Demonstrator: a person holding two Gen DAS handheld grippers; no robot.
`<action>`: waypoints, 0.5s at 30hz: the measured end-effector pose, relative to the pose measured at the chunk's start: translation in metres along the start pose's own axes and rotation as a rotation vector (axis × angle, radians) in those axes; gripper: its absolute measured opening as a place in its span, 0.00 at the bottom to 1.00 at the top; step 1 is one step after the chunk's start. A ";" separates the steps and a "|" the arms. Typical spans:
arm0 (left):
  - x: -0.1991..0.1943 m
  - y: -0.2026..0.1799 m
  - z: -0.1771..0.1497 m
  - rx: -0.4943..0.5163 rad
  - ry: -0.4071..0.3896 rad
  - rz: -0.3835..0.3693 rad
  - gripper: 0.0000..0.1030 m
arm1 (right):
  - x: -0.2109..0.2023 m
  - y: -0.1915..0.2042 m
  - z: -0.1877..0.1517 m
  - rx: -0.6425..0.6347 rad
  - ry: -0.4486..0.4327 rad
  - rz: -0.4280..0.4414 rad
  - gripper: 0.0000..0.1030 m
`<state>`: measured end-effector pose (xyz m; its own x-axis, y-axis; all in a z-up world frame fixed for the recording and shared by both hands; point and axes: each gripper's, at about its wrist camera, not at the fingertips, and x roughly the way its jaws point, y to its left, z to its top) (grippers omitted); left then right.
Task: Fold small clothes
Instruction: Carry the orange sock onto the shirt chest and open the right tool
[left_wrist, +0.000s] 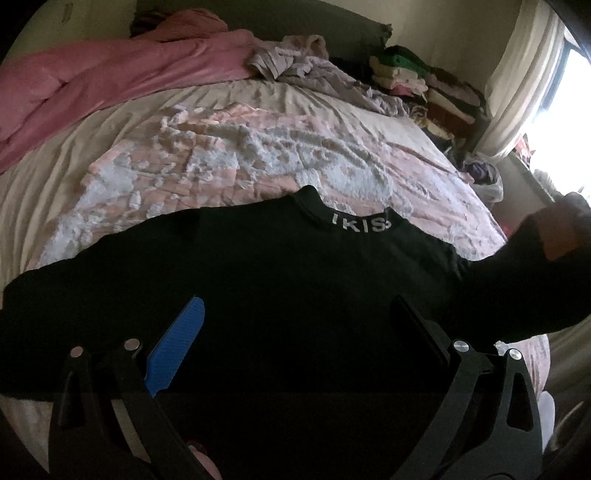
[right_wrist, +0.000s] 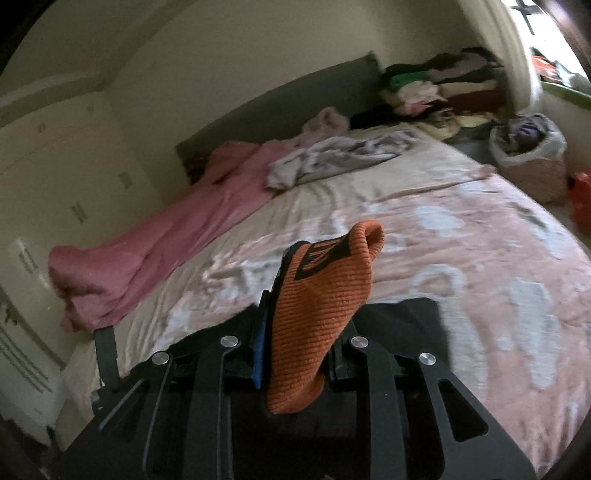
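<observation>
A black long-sleeved top with white letters on its collar lies spread flat on the pink-and-white blanket. My left gripper is open just above the top's body, with one blue-padded finger at the left and one dark finger at the right. My right gripper is shut on the top's orange ribbed cuff and holds it above the bed; black cloth hangs below it. That sleeve also shows at the right of the left wrist view.
A pink quilt lies along the bed's far left. A crumpled lilac garment lies near the headboard. Stacks of folded clothes stand beside the bed by the curtain. A full basket stands on the floor at the right.
</observation>
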<state>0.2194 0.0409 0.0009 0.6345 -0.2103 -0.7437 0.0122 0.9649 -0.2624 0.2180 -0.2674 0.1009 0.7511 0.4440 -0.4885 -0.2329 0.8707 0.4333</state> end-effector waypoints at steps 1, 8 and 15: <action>0.000 0.002 0.000 -0.007 0.000 -0.009 0.91 | 0.008 0.006 -0.001 -0.008 0.010 0.003 0.22; 0.004 0.019 -0.002 -0.058 0.011 -0.055 0.91 | 0.067 0.042 -0.021 -0.050 0.088 0.002 0.22; 0.010 0.028 -0.006 -0.082 0.023 -0.104 0.91 | 0.101 0.062 -0.046 -0.060 0.142 0.026 0.42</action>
<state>0.2217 0.0649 -0.0172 0.6155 -0.3133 -0.7232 0.0134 0.9216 -0.3878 0.2511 -0.1584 0.0434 0.6506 0.4884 -0.5815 -0.2910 0.8676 0.4031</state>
